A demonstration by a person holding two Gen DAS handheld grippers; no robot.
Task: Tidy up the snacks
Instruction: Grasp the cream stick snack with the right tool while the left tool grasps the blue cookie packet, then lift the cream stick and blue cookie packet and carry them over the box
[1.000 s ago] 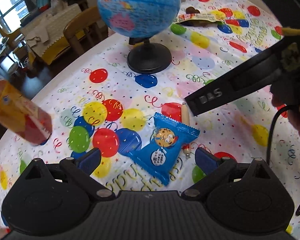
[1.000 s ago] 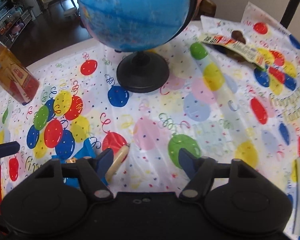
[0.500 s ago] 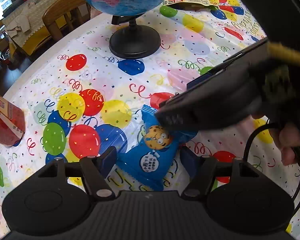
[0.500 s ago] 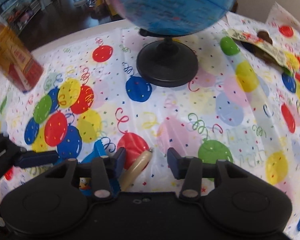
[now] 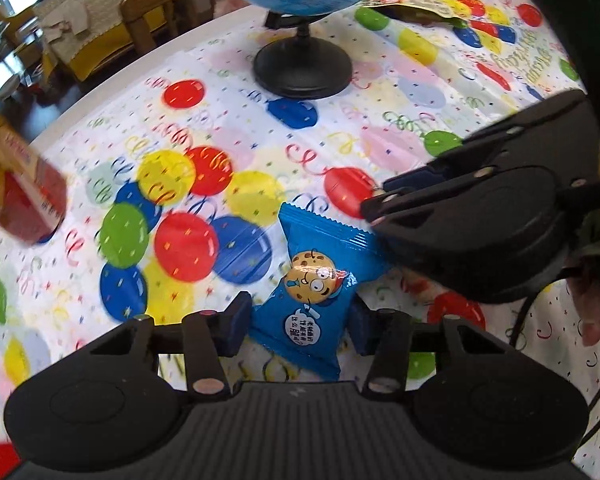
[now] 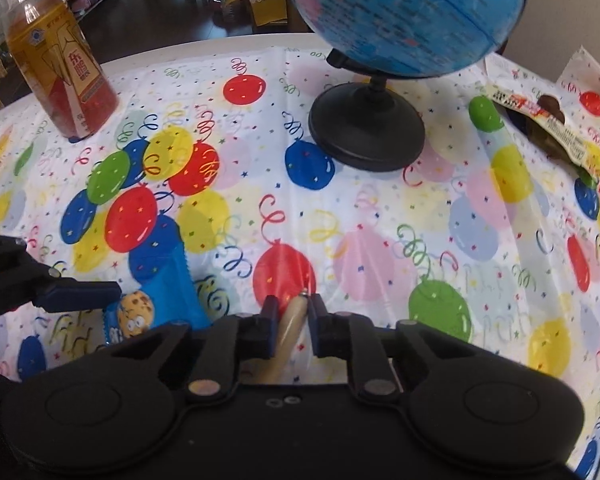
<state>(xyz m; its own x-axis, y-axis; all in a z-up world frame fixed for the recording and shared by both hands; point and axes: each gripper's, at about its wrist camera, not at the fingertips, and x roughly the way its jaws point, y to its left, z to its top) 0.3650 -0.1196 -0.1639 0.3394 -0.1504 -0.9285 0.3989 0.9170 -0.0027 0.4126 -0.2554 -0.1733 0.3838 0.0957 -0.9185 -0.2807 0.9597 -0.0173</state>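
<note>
My left claw (image 5: 296,326) sits with its two fingers on either side of the shiny blue cookie snack packet (image 5: 314,292), touching its sides, but I cannot tell if it is squeezing yet. The packet lies flat on the desk (image 5: 380,128) with the balloon-print cloth, near me. My right claw (image 6: 292,320) is pinched together on the thin tan sausage stick (image 6: 290,322), just right of the packet.

The packet is puffy and slippery, so I think it could pop out if I squeeze only its edge. The sausage stick is round and thin; it could roll or tip out of my right claw. My two claws are very close, so they might bump.

The right view shows the sausage stick in the grip and the whole orange drink bottle (image 6: 58,60) far left. The left view hides the stick behind my right claw, but shows the packet's cookie face clearly.
</note>
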